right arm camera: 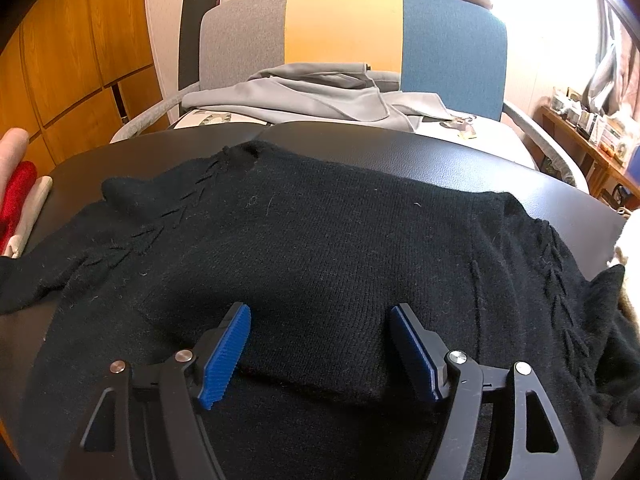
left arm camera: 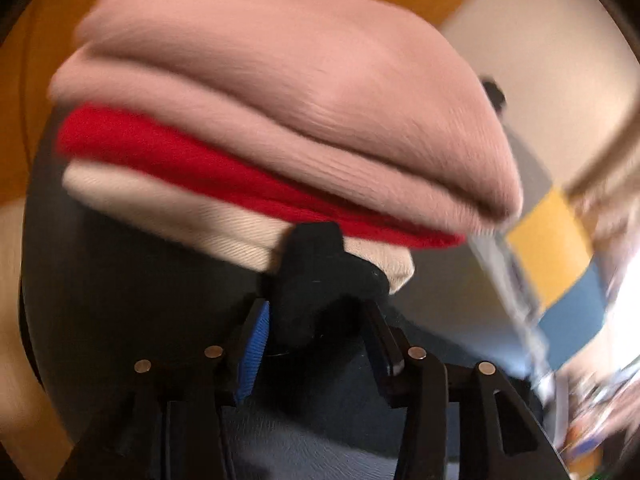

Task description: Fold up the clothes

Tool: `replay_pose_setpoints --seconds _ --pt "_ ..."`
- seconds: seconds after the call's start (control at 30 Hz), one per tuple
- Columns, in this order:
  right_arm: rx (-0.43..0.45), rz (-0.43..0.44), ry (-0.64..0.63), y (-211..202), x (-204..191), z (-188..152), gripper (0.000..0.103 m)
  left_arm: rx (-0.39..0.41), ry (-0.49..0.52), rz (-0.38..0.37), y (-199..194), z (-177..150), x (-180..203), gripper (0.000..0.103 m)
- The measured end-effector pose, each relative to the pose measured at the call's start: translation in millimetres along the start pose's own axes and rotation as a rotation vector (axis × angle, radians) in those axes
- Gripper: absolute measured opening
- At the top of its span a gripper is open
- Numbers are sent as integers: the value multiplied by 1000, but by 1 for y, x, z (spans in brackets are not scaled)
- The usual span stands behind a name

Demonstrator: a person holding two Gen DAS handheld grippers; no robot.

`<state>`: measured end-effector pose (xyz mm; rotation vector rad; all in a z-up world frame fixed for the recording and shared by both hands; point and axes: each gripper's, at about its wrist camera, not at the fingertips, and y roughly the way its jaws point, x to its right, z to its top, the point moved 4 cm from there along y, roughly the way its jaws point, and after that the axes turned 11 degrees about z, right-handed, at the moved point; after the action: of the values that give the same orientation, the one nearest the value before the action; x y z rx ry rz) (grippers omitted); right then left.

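My right claw (right arm camera: pixel 320 350) hangs with its ribbed blue pads (right arm camera: pixel 224 354) spread wide over one black knit sweater (right arm camera: pixel 328 248), fuzzy, cable-patterned at both shoulders, lying flat across the smooth black table (right arm camera: pixel 460 160) with its hem folded up. My left claw (left arm camera: pixel 316 328) pinches a dark clump of the same wool beside a stack of three folded knits at the table's left edge: pink (left arm camera: pixel 272 80) on top, red (left arm camera: pixel 192 168) between, cream (left arm camera: pixel 172 216) beneath. One grey garment (right arm camera: pixel 312 96) lies crumpled on the striped chair (right arm camera: pixel 344 20) beyond the far edge.
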<state>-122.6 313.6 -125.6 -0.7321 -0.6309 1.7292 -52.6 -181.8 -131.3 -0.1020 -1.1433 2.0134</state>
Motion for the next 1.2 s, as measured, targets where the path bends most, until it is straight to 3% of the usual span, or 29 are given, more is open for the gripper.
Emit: replay_pose_setpoints --seconds 0.03,0.07,0.13,0.2,0.3,0.43,0.57,0.7,0.77,0.8,0.83,0.87,0.93,1.0,1.13,1.2 --pt "0 0 0 0 0 0 74 1 27 8 1 -2 7 46" --pt "0 0 -1 0 1 0 74 -7 33 6 2 -3 12 37" --pt "-1 0 -2 0 1 0 74 -48 16 -31 4 -8 19 10" --pt "-1 2 -2 0 1 0 74 -78 -10 -83 -1 -12 32 9" --pt "-1 2 -1 1 1 0 74 -41 33 -202 -29 -13 80 9" --pt "0 3 2 1 1 0 75 9 173 -460 -86 -10 179 10" --pt "1 4 4 1 2 0 75 -14 343 -662 -121 -6 259 10" --pt "3 5 5 1 1 -1 75 -76 493 -784 -162 -38 328 10" --pt "5 10 10 1 2 -1 75 -143 581 -841 -168 -73 366 11" --pt "6 13 13 1 2 -1 76 -180 625 -868 -171 -92 385 14" --pt "6 15 16 1 3 0 76 -246 692 -904 -169 -118 405 24" --pt "6 18 18 1 4 -1 76 -295 749 -913 -164 -140 414 24" --pt "11 29 31 0 6 -1 76 -298 778 -867 -159 -165 408 26" --pt "17 39 45 -1 8 -1 76 -302 710 -873 -152 -169 395 32" --pt "16 48 55 0 9 -1 78 -283 569 -813 -123 -161 332 36" --pt "12 50 52 1 8 0 79 -319 539 -766 -99 -168 297 36"
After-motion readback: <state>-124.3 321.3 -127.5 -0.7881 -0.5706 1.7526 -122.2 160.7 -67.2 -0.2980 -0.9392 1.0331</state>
